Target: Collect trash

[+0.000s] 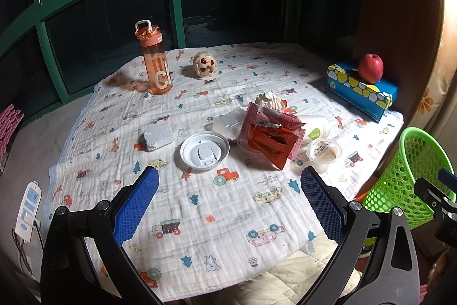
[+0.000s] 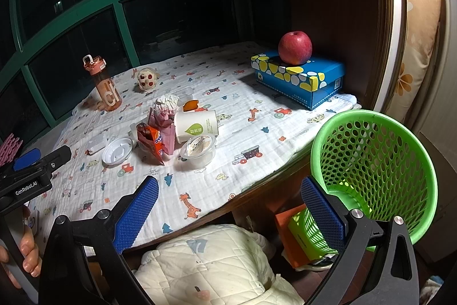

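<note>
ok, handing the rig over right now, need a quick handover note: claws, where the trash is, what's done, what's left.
Left claw: open, holding nothing, above the near part of the table, facing the trash.
Right claw: open, holding nothing, over the table's right edge next to the green basket.
Trash, all on the cloth in one cluster: white lid, foam piece, orange wrapper, pink wrapper, paper cup on its side, clear tub, crumpled tissue.
Done: nothing; no trash visible in the basket.
Left: move every piece into the basket. Leave the bottle, the apple and the blue box.
</note>
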